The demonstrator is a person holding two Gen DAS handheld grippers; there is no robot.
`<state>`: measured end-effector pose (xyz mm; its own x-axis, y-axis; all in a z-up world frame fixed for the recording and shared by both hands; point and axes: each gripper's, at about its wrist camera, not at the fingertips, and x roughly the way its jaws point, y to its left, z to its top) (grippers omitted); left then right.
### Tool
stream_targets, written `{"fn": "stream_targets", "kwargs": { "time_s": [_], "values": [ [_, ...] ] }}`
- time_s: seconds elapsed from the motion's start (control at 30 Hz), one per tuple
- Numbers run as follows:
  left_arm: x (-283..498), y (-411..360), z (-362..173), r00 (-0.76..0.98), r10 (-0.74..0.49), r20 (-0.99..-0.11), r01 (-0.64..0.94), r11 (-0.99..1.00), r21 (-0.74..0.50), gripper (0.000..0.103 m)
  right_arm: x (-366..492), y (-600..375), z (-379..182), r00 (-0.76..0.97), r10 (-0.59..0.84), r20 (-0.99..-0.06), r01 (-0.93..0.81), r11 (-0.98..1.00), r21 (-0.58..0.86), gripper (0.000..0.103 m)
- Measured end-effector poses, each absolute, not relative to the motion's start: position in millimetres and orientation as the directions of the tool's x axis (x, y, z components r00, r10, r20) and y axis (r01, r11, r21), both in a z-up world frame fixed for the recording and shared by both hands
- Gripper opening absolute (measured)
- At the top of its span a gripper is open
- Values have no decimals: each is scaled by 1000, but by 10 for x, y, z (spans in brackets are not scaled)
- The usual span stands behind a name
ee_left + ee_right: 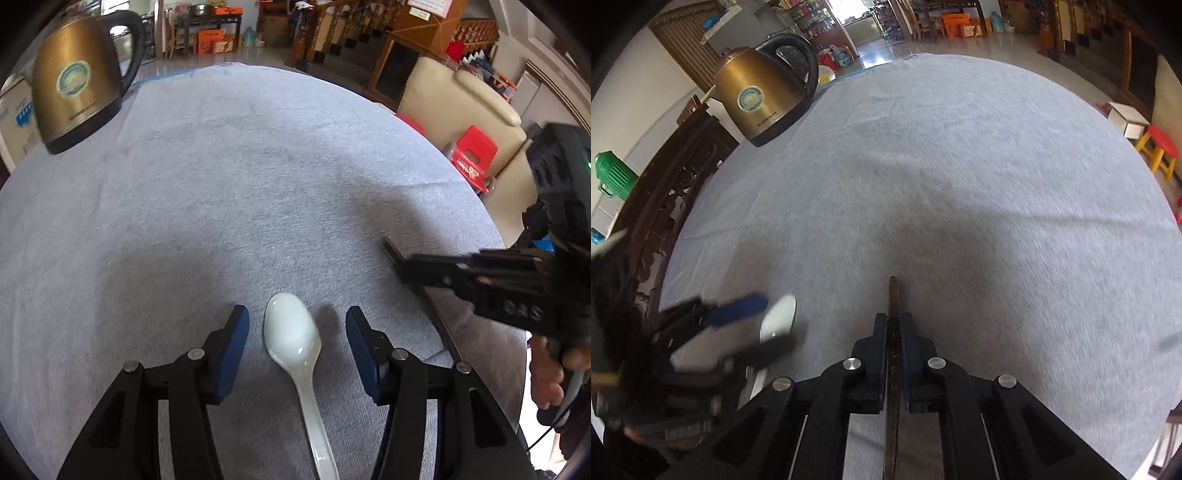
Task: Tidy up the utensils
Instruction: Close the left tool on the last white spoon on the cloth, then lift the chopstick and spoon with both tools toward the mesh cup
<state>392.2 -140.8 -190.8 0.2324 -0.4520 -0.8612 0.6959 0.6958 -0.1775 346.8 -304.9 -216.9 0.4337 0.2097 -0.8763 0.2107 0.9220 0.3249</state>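
— How much room do I have on the counter (221, 184)?

— Plenty ahead of me. The grey cloth (960, 184) runs bare across the middle and far side. The only tall thing is the brass-coloured electric kettle (77, 85), standing at the far left, close to the cloth's edge. In my right view the counter curves away on the right, with a red and yellow stool (1160, 151) beyond the drop. A carved dark wooden chair back (676, 184) sits along the left edge.

— And the left gripper (293, 347)?

— Tilted steeply down at the cloth, its blue pads (232, 354) apart. The white ceramic spoon (295, 354) lies flat between them, bowl pointing away from me, handle running back under the gripper. Neither pad touches it, so the left gripper is open around the spoon.

— The right gripper (894, 354)?

— Also angled down, near the counter's right edge. It is clamped on a dark, thin chopstick (894, 299), which sticks out forward past the pads. From the left view I see a hand (554, 373) wrapped around the right gripper's handle. The two grippers sit near each other, not touching.
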Motion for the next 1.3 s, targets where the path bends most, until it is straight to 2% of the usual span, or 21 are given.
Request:
{"fn": "stream_targets", "kwargs": {
  "time_s": [0.03, 0.07, 0.23, 0.43, 0.8, 1.13, 1.3],
  "values": [
    [3922, -1432, -1914, 238, -442, -865, 705, 692, -159, 35, 3425, -3058, -2155, 438, 215, -873, 211, 919, 332, 7],
    [3912, -1442, -1913, 250, -427, -869, 709, 692, -136, 29, 3385, -3066, -2146, 443, 218, -870, 210, 918, 337, 7],
    [3928, -1307, -1885, 258, -419, -871, 676, 722, -147, 29, 3211, -3044, -1953, 504, 220, -835, 183, 918, 352, 7],
    [3855, -749, -1652, 357, -445, -821, 564, 804, -190, 29, 2864, -3012, -1653, 607, 177, -774, 177, 920, 350, 7],
    [3331, 458, -1050, 636, -372, -676, 290, 927, -238, 29, 1961, -3044, -1084, 810, 82, -581, 202, 890, 408, 7],
    [2544, 1079, -596, 783, -272, -560, 148, 955, -257, 29, 1356, -2829, -660, 880, 56, -471, 154, 905, 396, 7],
    [2092, 1249, -354, 833, -263, -487, 131, 948, -289, 29, 1142, -2735, -451, 905, 41, -422, 138, 913, 384, 7]
  ]
}}
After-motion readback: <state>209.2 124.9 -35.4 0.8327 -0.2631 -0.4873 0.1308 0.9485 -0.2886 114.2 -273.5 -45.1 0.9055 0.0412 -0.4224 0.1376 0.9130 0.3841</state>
